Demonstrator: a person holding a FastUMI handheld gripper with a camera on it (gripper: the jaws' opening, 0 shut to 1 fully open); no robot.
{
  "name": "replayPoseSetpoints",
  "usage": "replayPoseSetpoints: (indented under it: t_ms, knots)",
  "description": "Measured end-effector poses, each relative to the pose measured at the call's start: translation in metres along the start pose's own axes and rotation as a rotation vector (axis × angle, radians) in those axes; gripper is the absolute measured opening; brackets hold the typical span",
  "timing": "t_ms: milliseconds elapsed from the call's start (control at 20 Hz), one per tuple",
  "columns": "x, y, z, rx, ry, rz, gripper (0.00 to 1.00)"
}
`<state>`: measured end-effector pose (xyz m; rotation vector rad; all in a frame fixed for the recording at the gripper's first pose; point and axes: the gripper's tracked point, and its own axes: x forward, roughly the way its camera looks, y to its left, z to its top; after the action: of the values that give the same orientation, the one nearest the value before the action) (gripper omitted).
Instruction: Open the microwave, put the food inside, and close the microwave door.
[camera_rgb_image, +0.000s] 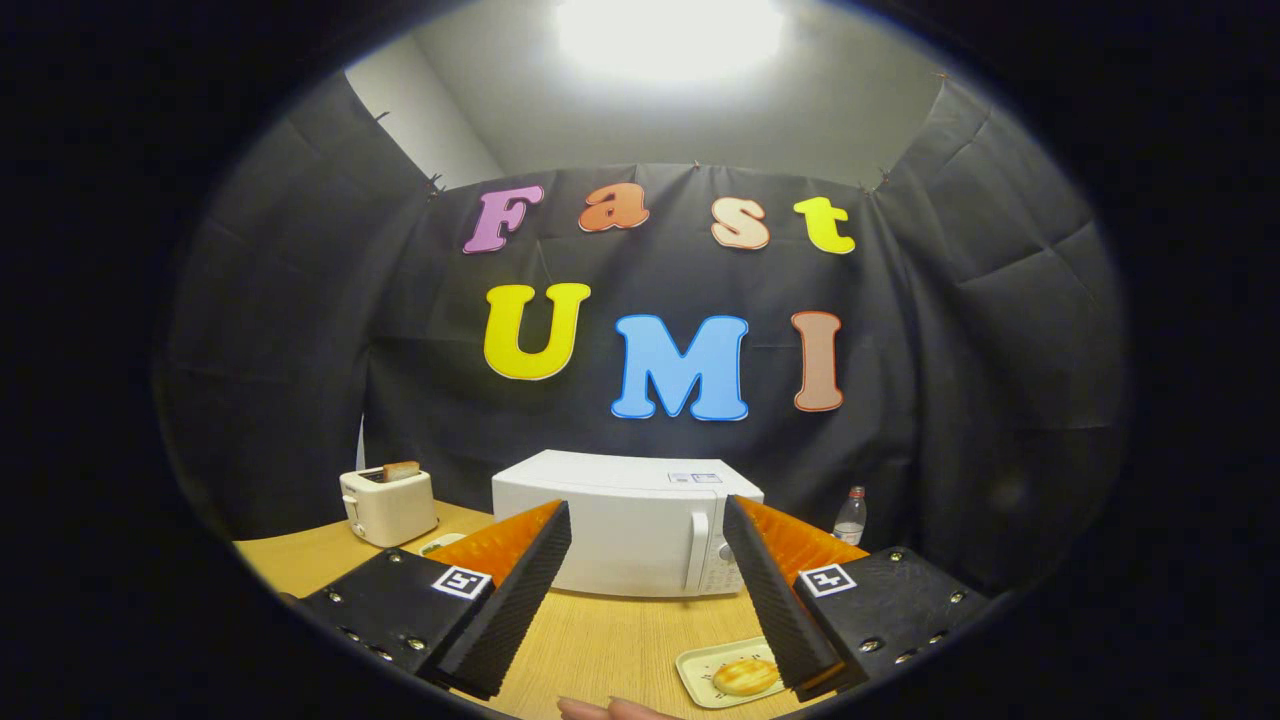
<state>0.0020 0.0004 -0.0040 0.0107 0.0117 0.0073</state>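
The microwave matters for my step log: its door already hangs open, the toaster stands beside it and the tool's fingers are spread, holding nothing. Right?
Not quite. In the gripper view the microwave has its door shut. The rest holds: the toaster stands beside it on the table, and the tool has its fingers spread, holding nothing.

Gripper view looks forward between the fingers (520, 590), slightly downward across the table (610, 640), microwave (625, 535) near.
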Motion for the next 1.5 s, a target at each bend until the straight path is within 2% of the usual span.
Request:
replayPoseSetpoints:
  t_ms: [350, 750, 1150, 1350, 1500]
  knots:
    - [0.001, -0.002, 0.0, 0.002, -0.003, 0.001, 0.96]
    - [0.024, -0.018, -0.015, 0.003, 0.016, -0.021, 0.96]
    - [0.067, -0.019, -0.046, -0.018, 0.055, -0.003, 0.96]
    - [0.099, -0.02, -0.067, 0.029, 0.07, 0.007, 0.96]
    - [0.119, -0.015, -0.091, 0.067, 0.133, 0.04, 0.96]
